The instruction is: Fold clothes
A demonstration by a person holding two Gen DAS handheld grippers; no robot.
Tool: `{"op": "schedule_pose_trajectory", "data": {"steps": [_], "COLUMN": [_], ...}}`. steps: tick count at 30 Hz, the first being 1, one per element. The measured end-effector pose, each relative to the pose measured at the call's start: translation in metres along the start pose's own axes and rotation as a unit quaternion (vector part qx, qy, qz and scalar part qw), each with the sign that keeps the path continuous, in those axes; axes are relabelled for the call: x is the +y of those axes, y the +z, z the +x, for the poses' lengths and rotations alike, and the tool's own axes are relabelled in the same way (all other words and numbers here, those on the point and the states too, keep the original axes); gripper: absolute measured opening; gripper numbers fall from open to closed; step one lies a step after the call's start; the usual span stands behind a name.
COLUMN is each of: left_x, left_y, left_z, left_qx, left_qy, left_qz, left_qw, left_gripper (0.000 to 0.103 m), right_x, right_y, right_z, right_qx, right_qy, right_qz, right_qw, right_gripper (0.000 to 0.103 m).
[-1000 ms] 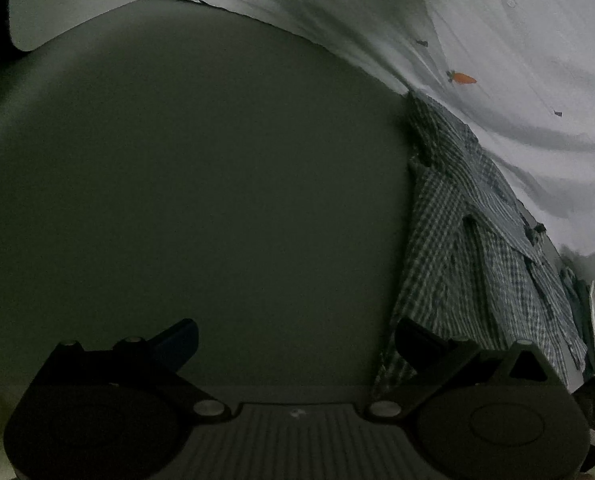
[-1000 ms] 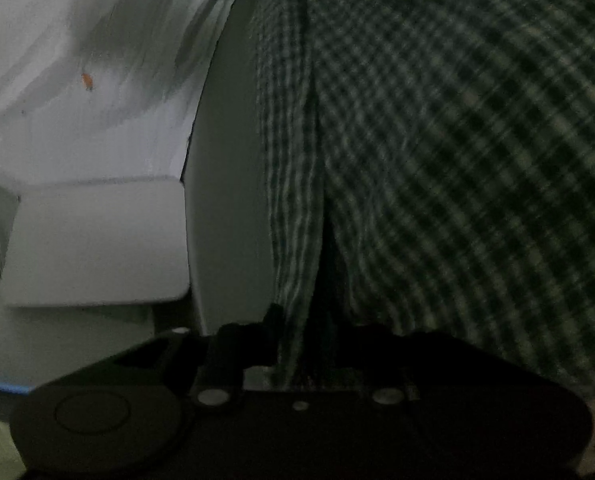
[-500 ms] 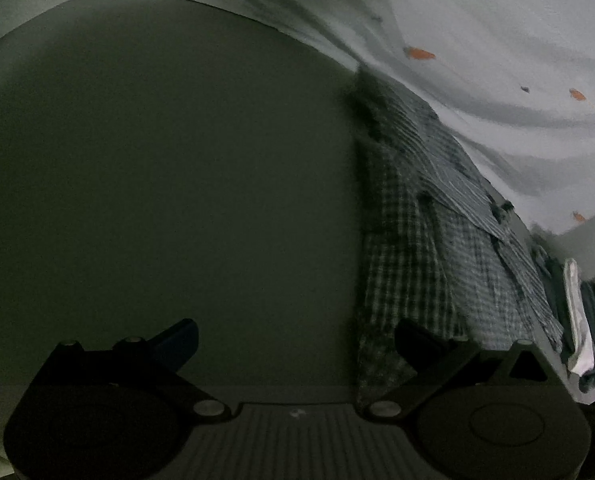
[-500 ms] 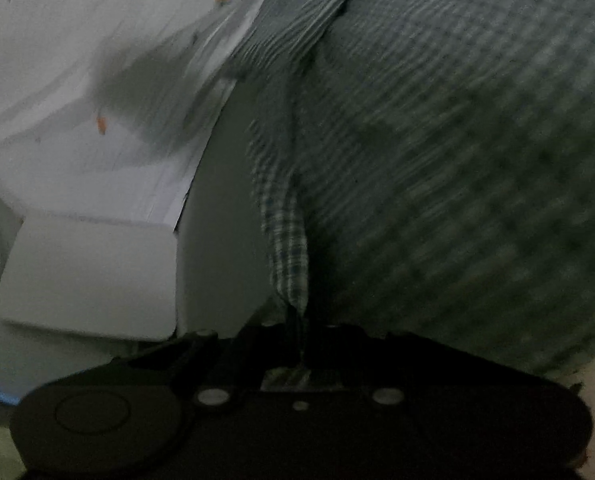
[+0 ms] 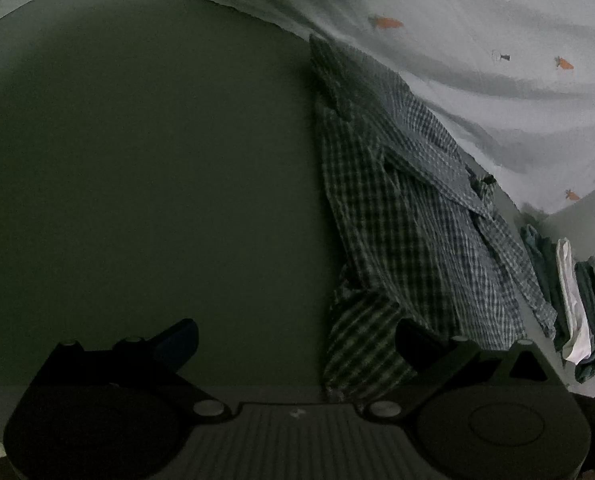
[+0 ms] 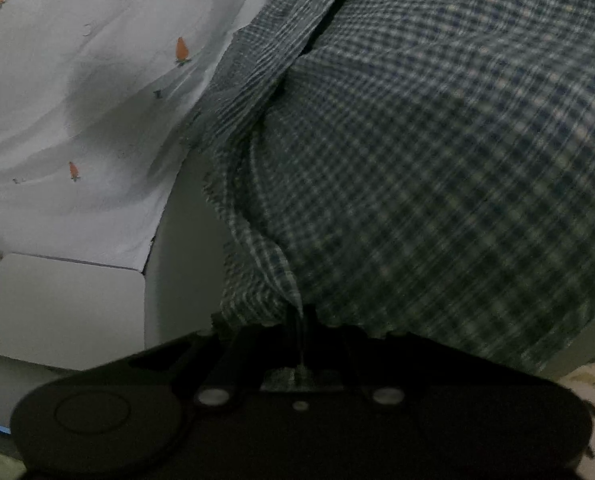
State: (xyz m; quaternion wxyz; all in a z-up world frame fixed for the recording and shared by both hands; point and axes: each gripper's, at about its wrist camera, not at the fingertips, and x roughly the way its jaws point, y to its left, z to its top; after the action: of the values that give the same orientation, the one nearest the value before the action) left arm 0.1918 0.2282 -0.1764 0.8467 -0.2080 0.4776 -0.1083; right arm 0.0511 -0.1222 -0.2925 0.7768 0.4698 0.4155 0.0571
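The left gripper (image 5: 293, 340) was matte black, with two round housings, a ribbed grey plate between them, two silver screw heads, and stubby dark fingers (image 5: 177, 338), one of them bluish. The right gripper (image 6: 297, 332) was black too, with a round disc moulded at its left, two silver screws and a small centre dot.

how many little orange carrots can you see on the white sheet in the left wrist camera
3: one carrot near the top above the plaid shirt, one toward the upper right, one lower at the sheet's right edge. Folds may hide more.
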Motion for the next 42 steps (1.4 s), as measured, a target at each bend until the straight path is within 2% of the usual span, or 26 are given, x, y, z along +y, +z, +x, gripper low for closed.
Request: {"op": "schedule_pose_trajectory", "data": {"steps": [5,8,11,13,18,20,22,24,29,32,35,36,39,42], "left_x": [-0.004,-0.008,-0.012,-0.015,-0.022,-0.024,-0.027,-0.026,-0.024,-0.025,-0.026,-0.027,-0.026,-0.019], "left_y": [-0.002,-0.004,-0.004,-0.003,-0.002,-0.002,-0.002,0.000,0.004,0.008,0.008,0.008,0.007,0.005], "left_z": [0.003,0.004,0.009,0.012,0.020,0.024,0.027,0.032,0.039,0.046,0.047,0.047,0.041,0.030], "left_qx": [0.001,-0.009,-0.010,-0.010,-0.012,-0.012,-0.013,-0.003,0.010,0.018,0.015,0.015,0.010,0.007], "left_qy": [0.008,-0.003,-0.009,-0.013,-0.023,-0.027,-0.031,-0.031,-0.015,-0.019,-0.032,-0.034,-0.036,-0.050], "left_qz": [-0.006,-0.010,0.001,0.008,0.026,0.034,0.041,0.039,0.037,0.033,0.040,0.039,0.028,-0.018], "left_qw": [0.9999,0.9999,0.9999,0.9998,0.9993,0.9990,0.9986,0.9988,0.9992,0.9991,0.9986,0.9986,0.9989,0.9986], "left_gripper": [0.103,0.102,0.093,0.080,0.057,0.045,0.025,0.018,0.018,0.020,0.011,0.003,0.001,0.001], "right_x": [-0.019,-0.025,-0.028,-0.030,-0.037,-0.039,-0.040,-0.041,-0.045,-0.046,-0.048,-0.049,-0.057,-0.070], "right_y": [0.012,0.018,0.023,0.026,0.033,0.035,0.035,0.036,0.037,0.037,0.038,0.038,0.037,0.036], "right_z": [0.007,0.010,0.010,0.010,0.007,0.005,0.005,0.004,0.002,0.001,0.000,-0.002,-0.005,-0.010], "right_qx": [0.033,0.050,0.063,0.069,0.076,0.078,0.078,0.078,0.079,0.079,0.078,0.077,0.074,0.066], "right_qy": [-0.024,-0.025,-0.024,-0.022,-0.013,-0.012,-0.011,-0.011,-0.009,-0.007,-0.004,-0.002,0.013,0.043], "right_qz": [0.005,0.003,-0.002,-0.003,0.010,0.013,0.016,0.019,0.025,0.029,0.038,0.043,0.076,0.131], "right_qw": [0.999,0.998,0.998,0.997,0.997,0.997,0.997,0.997,0.997,0.996,0.996,0.996,0.994,0.988], "right_gripper": [0.002,0.002,0.002,0.002,0.002,0.002,0.002,0.002,0.002,0.002,0.002,0.002,0.002,0.001]}}
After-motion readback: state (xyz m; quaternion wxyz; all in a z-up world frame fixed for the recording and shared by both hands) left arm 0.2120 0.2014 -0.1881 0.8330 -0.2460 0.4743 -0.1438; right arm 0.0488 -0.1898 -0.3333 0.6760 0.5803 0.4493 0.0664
